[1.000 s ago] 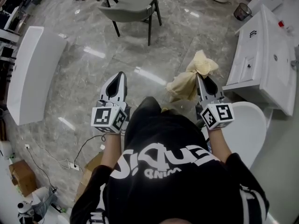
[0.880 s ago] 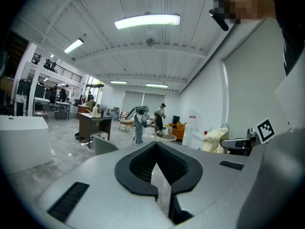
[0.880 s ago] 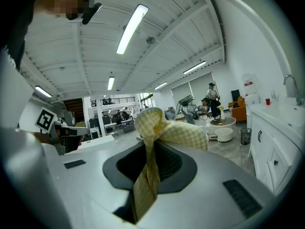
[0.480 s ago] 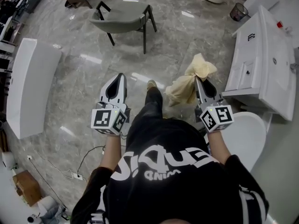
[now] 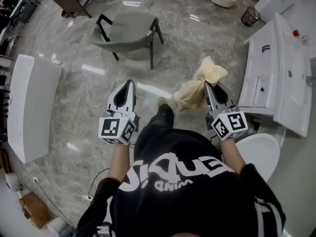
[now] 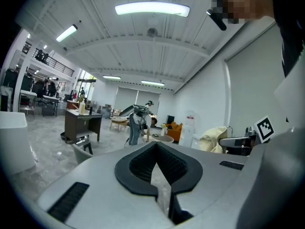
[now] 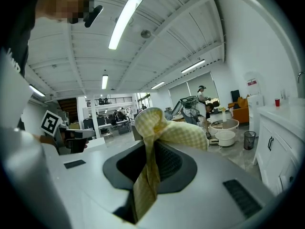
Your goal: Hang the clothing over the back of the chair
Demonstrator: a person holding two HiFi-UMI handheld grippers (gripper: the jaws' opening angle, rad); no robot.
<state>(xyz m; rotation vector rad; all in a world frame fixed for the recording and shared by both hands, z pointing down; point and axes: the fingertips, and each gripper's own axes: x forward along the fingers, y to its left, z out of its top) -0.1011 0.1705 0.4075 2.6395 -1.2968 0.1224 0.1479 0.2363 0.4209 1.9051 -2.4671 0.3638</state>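
Nearest, the white print on the person's black shirt (image 5: 177,181) runs upside down and is too creased to read, and the shirt hides the floor (image 5: 84,98) beneath it. Ahead, the left gripper (image 5: 129,83) has its jaws together with nothing between them. The right gripper (image 5: 206,86) is clamped on the yellow checked clothing (image 5: 198,85), whose gripped end is buried in the jaws while the rest hangs bunched beside a white cabinet (image 5: 276,68). Farther off, the grey chair (image 5: 129,28) stands well apart from the clothing, its far legs hidden under the seat.
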